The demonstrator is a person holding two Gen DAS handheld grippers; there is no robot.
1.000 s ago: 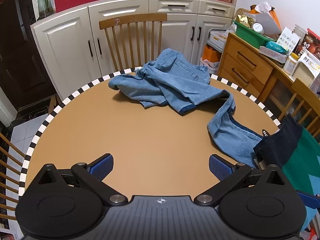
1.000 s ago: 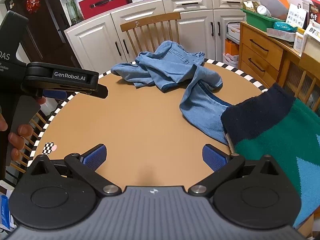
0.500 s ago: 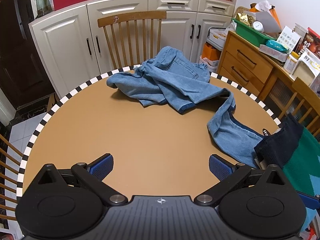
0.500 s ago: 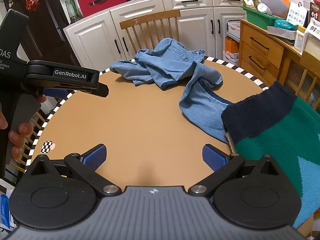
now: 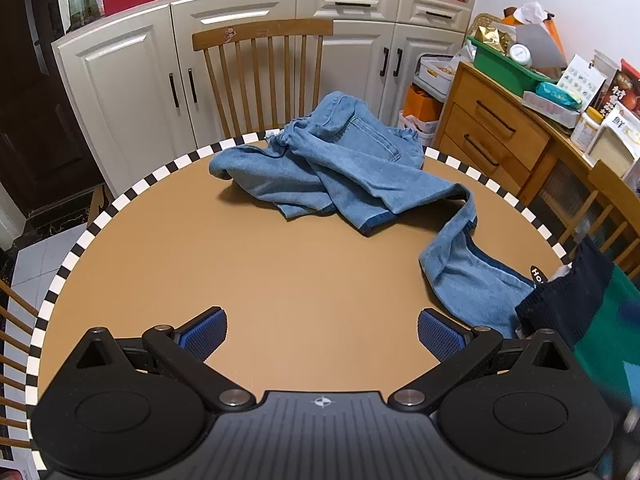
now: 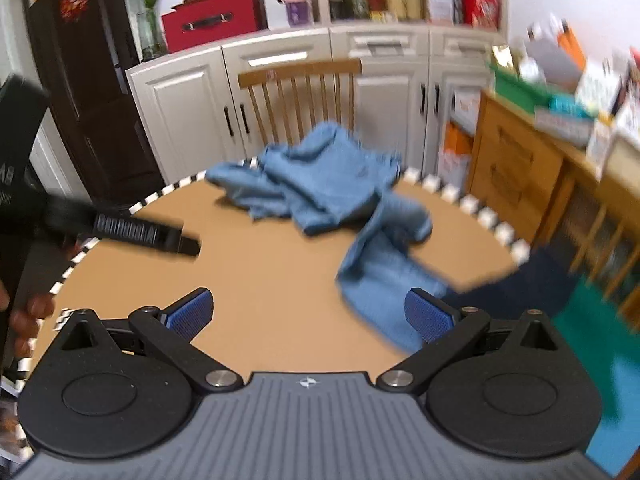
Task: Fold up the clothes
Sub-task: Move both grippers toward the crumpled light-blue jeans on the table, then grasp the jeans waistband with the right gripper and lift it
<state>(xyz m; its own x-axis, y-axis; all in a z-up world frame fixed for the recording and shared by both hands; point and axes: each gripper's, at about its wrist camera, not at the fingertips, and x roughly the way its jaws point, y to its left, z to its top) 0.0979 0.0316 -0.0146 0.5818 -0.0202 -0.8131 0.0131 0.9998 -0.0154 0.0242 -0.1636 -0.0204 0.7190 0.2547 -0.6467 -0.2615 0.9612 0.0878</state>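
1. Left gripper (image 5: pixel 322 330) hangs over the bare brown table (image 5: pixel 256 264), blue pads spread wide, nothing between them.
2. Right gripper (image 6: pixel 308 314) is wide open too and empty; its view is blurred.
3. The jeans (image 5: pixel 344 168) lie crumpled at the table's far edge, in front of a wooden chair (image 5: pixel 262 68), one leg trailing toward the near right.
4. That leg's end meets a navy-and-green sweater (image 5: pixel 576 300) at the table's right edge.
5. In the right view, a hand (image 6: pixel 28 312) grips the left tool's handle.
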